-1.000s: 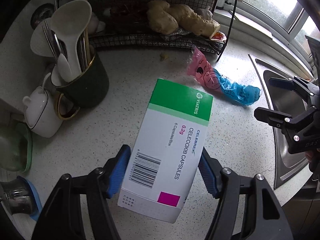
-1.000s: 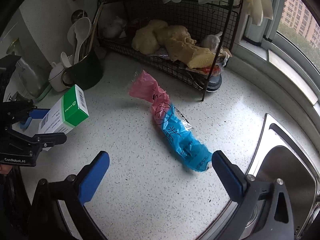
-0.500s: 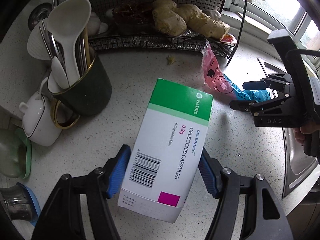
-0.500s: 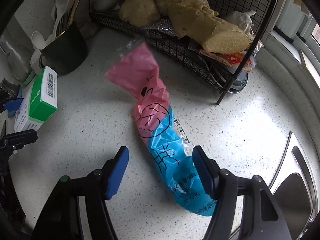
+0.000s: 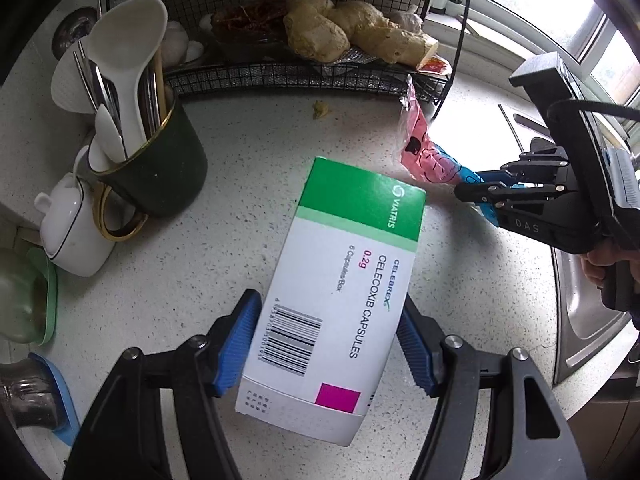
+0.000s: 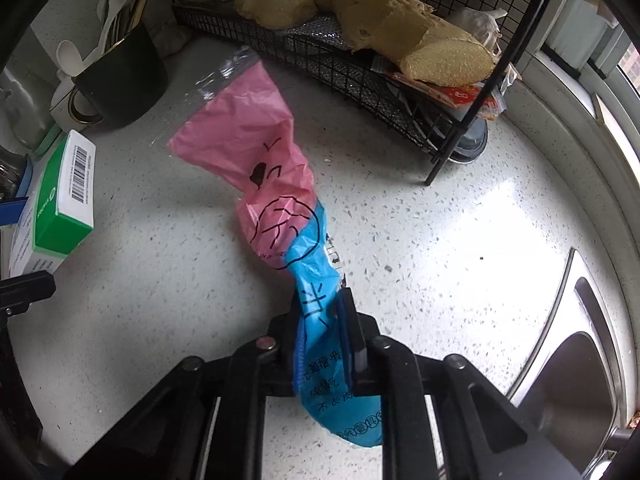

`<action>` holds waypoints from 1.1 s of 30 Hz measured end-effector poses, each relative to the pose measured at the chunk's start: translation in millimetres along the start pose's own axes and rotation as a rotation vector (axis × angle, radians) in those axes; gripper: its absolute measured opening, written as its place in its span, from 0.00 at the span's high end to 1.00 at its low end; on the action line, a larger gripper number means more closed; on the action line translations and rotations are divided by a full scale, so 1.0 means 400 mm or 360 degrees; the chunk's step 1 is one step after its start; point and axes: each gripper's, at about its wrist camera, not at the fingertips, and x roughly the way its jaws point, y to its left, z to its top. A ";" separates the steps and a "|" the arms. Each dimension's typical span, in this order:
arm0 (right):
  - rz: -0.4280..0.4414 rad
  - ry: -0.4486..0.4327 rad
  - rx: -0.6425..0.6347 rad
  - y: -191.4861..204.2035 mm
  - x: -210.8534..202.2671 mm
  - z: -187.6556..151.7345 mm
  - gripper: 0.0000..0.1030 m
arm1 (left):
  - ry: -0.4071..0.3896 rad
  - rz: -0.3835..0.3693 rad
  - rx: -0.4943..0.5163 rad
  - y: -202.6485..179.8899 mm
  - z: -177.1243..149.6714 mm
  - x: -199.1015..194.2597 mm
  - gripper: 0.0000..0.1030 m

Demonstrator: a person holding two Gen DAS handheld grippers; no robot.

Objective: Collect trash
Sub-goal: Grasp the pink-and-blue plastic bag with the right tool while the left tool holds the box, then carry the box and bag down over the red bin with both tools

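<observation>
Pink-and-blue wrapper, crumpled on speckled counter beside wire rack, blue end pinched in closed right gripper; medicine box clamped between blue pads of left gripper, above the counter

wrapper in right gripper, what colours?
Pink at the far end, blue at the gripped end, with black line print. The wrapper shows best in the right wrist view.
</observation>
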 end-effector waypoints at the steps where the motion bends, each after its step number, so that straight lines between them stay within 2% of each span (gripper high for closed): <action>1: 0.0010 -0.0009 0.0005 0.011 -0.017 -0.017 0.89 | -0.0006 0.0008 0.0010 -0.013 -0.006 -0.012 0.37; 7: 0.0008 -0.0068 -0.0045 0.084 -0.145 -0.124 0.89 | -0.0015 0.0029 0.0018 -0.071 -0.069 -0.076 0.37; 12: 0.0025 -0.0128 -0.0041 0.108 -0.255 -0.226 0.89 | -0.0050 0.0044 0.0027 -0.136 -0.139 -0.154 0.37; 17: 0.0061 -0.0220 -0.0036 0.124 -0.367 -0.345 0.89 | -0.0100 0.0106 0.0055 -0.222 -0.216 -0.231 0.37; 18: 0.0063 -0.0233 -0.0043 0.098 -0.377 -0.344 0.89 | -0.0113 0.0113 0.0055 -0.239 -0.231 -0.247 0.37; 23: 0.0092 -0.0307 -0.0057 0.114 -0.444 -0.443 0.89 | -0.0177 0.0151 0.0047 -0.336 -0.317 -0.324 0.37; 33: 0.0138 -0.0392 -0.0070 0.133 -0.558 -0.715 0.89 | -0.0199 0.0178 -0.0004 -0.543 -0.515 -0.418 0.37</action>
